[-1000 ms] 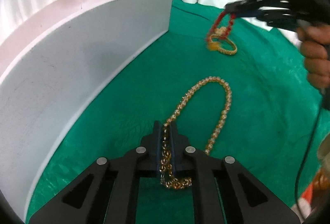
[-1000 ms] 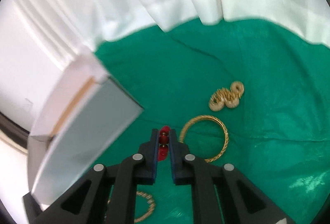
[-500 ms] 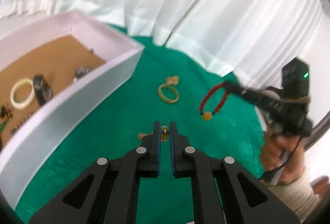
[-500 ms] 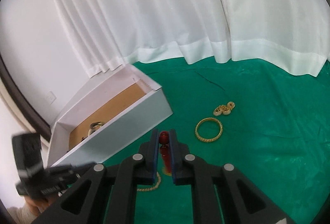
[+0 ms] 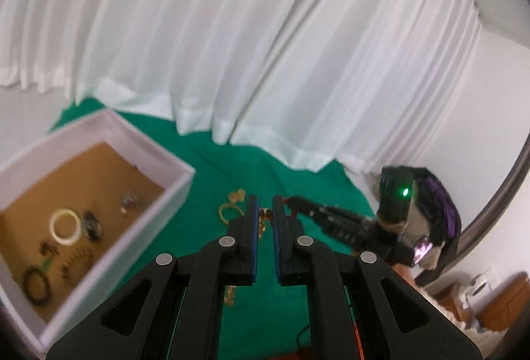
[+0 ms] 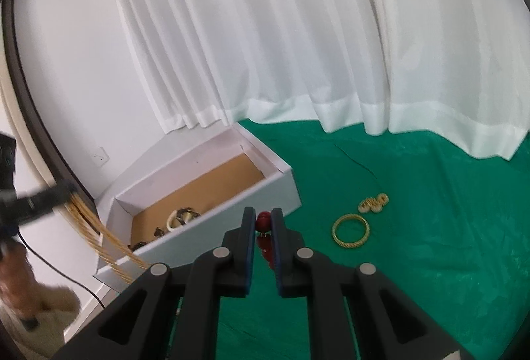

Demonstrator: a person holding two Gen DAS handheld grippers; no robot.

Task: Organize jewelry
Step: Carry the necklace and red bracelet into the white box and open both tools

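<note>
jewelry in transit: the gold chain is pinched between the narrow jaws of the left gripper and hangs below them; a second ago it lay looped on the green cloth, so it has been lifted clear. the red bead bracelet is likewise clamped in the right gripper and dangles beneath its fingertips, raised well above where it was a second ago. judged from this, both pieces are picked and ready to carry to the box; neither is yet over it.

near field: below both grippers only open cloth, nothing to snag a hanging strand. ahead-left of the left gripper, the white box, its near wall and corner the edge the chain's tail must clear; inside lie a pale ring and dark small pieces. in the right wrist view the chain shows as a motion-blurred streak far left, beside the box.

farther ahead-right of the right gripper, a gold bangle and a small gold cluster rest on the cloth, apart from each other and not yet stowed. beyond, a white curtain closes the scene.
</note>
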